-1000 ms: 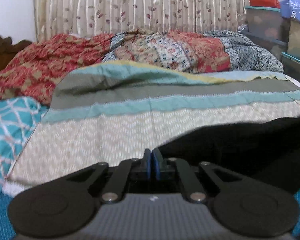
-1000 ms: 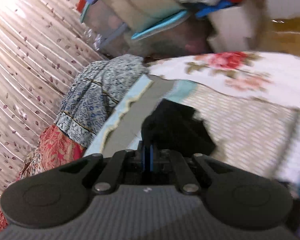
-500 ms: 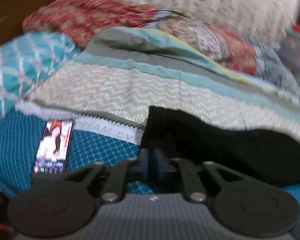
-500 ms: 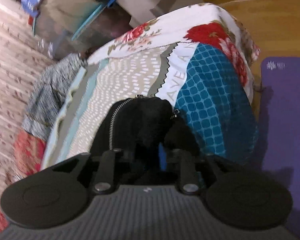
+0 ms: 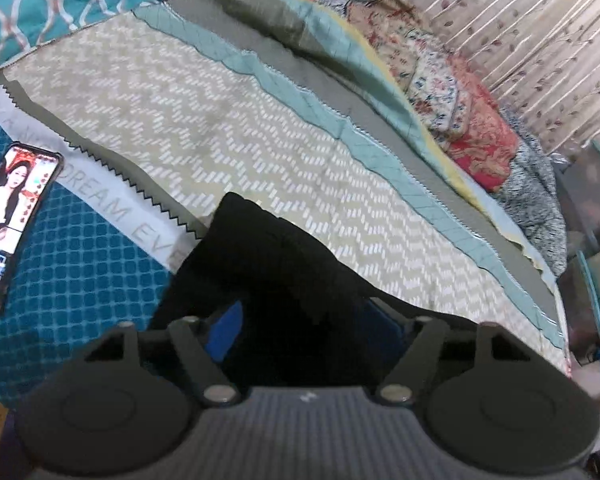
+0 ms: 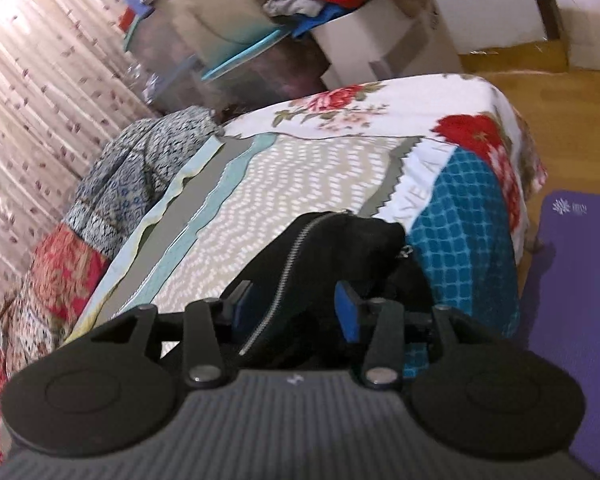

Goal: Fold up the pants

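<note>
The black pants point(image 5: 268, 264) lie on the patterned bedspread point(image 5: 220, 128) near the bed's front edge. In the left wrist view my left gripper point(image 5: 300, 328) is open, its blue pads on either side of the dark cloth, not pinching it. In the right wrist view the pants' zipper end point(image 6: 328, 248) lies between the spread blue pads of my right gripper point(image 6: 296, 308), which is open just above the cloth.
A phone point(image 5: 8, 216) with a lit screen lies on the blue part of the bedspread at the left. Crumpled quilts point(image 5: 460, 92) lie along the far side by the curtain. Boxes with clothes point(image 6: 300, 12) stand past the bed. A purple mat point(image 6: 572, 300) lies on the floor.
Both grippers were shut a second ago and are now open. Both have come down to the pants lying on the bedspread near the front edge.
</note>
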### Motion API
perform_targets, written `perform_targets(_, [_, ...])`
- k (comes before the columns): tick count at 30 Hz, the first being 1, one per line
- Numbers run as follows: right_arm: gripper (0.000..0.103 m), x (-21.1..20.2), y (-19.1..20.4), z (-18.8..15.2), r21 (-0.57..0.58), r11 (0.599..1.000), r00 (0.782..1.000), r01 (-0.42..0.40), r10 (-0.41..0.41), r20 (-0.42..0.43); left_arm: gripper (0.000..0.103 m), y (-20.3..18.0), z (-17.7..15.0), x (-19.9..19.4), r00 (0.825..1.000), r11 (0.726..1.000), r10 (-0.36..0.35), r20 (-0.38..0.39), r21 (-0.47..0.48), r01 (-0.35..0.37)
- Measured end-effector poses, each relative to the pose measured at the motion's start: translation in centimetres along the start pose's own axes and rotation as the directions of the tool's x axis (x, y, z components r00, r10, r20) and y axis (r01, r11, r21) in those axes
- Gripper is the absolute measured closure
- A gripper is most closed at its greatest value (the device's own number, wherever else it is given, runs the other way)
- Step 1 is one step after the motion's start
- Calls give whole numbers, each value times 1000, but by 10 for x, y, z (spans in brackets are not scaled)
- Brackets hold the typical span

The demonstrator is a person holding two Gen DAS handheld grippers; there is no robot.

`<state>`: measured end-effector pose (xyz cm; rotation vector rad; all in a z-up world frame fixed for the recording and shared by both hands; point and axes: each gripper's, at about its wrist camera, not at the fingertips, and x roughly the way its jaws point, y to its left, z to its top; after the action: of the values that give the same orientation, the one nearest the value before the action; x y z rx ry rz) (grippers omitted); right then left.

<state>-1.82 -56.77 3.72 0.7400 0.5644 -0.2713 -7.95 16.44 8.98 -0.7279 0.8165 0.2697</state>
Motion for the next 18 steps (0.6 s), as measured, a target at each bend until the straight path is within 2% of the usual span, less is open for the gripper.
perform_targets(3, [55, -1, 0, -3, 16, 1000, 1000, 0, 0, 0, 23, -4, 5, 11, 999, 999, 37, -9, -11, -37])
perform_targets(6, [54, 2, -7, 1, 38, 999, 1000, 13, -13, 1, 23, -7, 7, 17, 998, 998, 59, -18, 0, -59])
perform_targets(12, [54, -1, -28, 13, 110, 993, 999, 43, -46, 25, 23, -10, 10, 24, 998, 999, 48, -42, 20, -48])
perform_targets(18, [54, 3, -44, 19, 133, 989, 997, 64, -68, 23, 22, -18, 13, 27, 997, 996, 73, -31, 60, -71])
